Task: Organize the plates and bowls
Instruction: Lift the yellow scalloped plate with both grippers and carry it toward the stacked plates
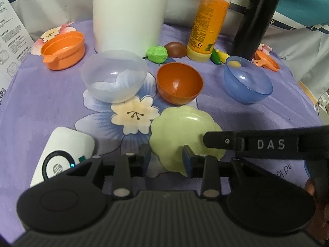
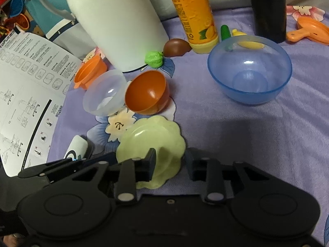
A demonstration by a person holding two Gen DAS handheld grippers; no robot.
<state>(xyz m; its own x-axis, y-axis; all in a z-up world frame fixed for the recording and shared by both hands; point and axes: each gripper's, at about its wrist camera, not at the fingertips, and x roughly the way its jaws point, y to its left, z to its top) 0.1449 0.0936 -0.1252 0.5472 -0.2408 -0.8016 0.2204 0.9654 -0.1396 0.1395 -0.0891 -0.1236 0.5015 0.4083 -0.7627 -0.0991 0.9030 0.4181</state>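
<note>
— What does the left wrist view show?
— The left gripper (image 1: 166, 158) has its jaws pinching the near edge of a pale green scalloped plastic plate (image 1: 181, 127) lying on the purple flowered cloth (image 1: 51, 103), near an orange-brown round bowl (image 1: 179, 83).
— And the right wrist view?
— The right gripper (image 2: 170, 164) has its jaws pinching the same plate (image 2: 152, 135) at its right edge; a blue translucent bowl (image 2: 249, 70) sits well apart.

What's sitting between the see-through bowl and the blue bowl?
The brown-orange bowl lies tipped between the clear bowl and the blue bowl, apart from the blue one. The left wrist view shows all three in a row.
</note>
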